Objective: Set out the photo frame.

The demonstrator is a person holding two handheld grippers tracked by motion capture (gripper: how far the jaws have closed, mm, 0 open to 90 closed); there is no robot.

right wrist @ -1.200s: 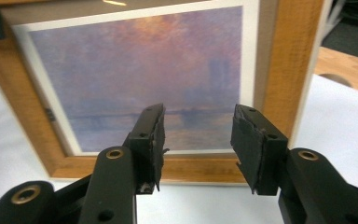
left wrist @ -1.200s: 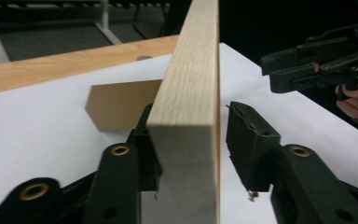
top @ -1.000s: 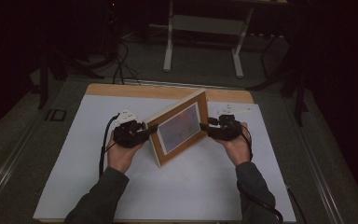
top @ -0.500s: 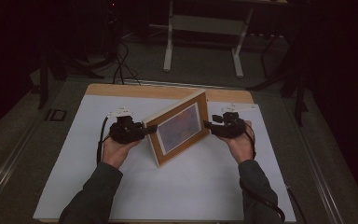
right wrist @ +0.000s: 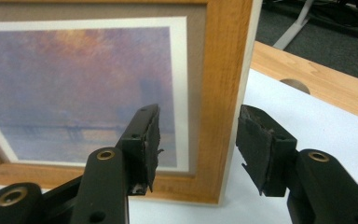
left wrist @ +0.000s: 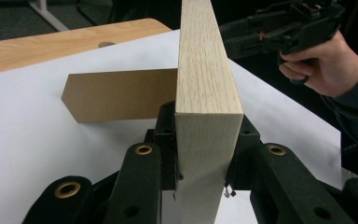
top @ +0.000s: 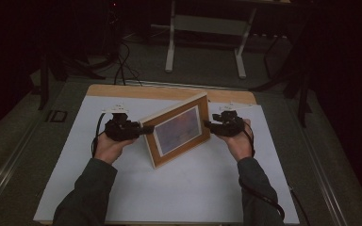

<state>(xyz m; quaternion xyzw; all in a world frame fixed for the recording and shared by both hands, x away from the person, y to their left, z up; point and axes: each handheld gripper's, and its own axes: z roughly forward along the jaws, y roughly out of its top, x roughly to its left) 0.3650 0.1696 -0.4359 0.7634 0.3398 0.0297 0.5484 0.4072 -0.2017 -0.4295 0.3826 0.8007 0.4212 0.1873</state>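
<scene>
Now, nearest to the person, two dark sleeves come in over the near edge of the white sheet (top: 188,188) that covers the light wooden table (top: 122,90). Each hand holds a black two-jaw gripper.

The left gripper (top: 143,130) is clamped on the left end of the light wooden picture frame with a purple and orange picture in it (top: 179,129). In the left gripper view its jaws press on both sides of the frame's pale wood edge (left wrist: 208,116). The left hand (top: 107,147) sits a bit farther left than it did a second ago, and the frame's left end has gone along with it.

The right gripper (top: 209,125) is at the frame's right end. Its jaws are apart. In the right gripper view one black pad (right wrist: 150,140) is in front of the picture and the other is behind the frame's side, with a gap on each side, so they do not squeeze it. A second ago this gripper looked tight up against the frame. The right hand (top: 238,141) is near the right edge of the sheet.

The frame stands up on its long edge near the middle of the sheet, turned at a slant. Its right end points toward the far edge of the table.

Behind the frame, a flat brown cardboard stand flap (left wrist: 116,93) sticks out over the sheet toward the far side.

Farther off, past the table, are grey metal legs (top: 205,42) on a dark floor.
</scene>
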